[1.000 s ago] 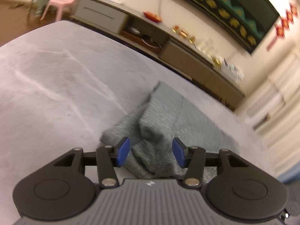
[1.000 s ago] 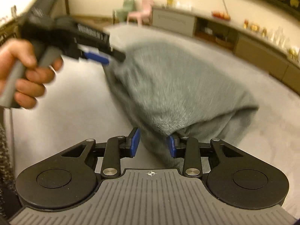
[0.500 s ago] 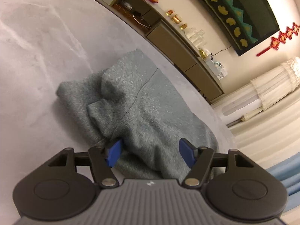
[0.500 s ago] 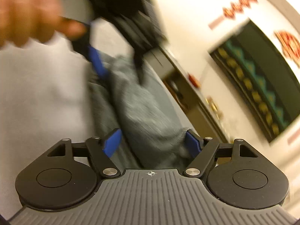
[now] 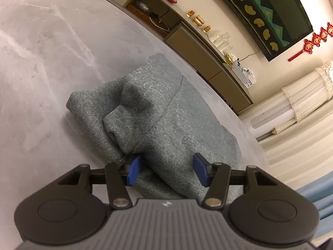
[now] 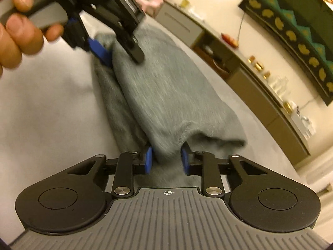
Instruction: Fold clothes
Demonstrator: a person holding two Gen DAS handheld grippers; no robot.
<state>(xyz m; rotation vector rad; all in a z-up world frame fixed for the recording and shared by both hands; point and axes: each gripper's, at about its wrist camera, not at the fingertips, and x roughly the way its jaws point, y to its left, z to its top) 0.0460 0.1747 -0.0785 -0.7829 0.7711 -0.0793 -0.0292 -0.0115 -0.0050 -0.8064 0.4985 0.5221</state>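
A grey-green knit garment point(image 5: 166, 112) lies bunched and partly folded on a pale grey surface point(image 5: 41, 52). My left gripper point(image 5: 167, 170) hangs low over its near edge. Its jaws are closing around a thick fold, and its left pad point(image 5: 134, 170) touches the cloth while the other stands clear. From the right wrist the garment point(image 6: 166, 87) runs from the left gripper point(image 6: 118, 52), held by a hand point(image 6: 18, 27), down to my right gripper point(image 6: 166, 159). The right gripper's blue pads point(image 6: 148, 159) pinch a bunched end of the cloth.
Along the wall beyond the surface's far edge runs a long low cabinet point(image 5: 197, 48) with small jars and ornaments on it. Above it hangs a dark patterned panel point(image 5: 270, 10). Cream curtains point(image 5: 301, 95) hang at the right.
My left gripper sank closer to the garment; its jaws widened, then narrowed. The right gripper's jaws spread wide half a second ago and now pinch the cloth's end; that view has rolled.
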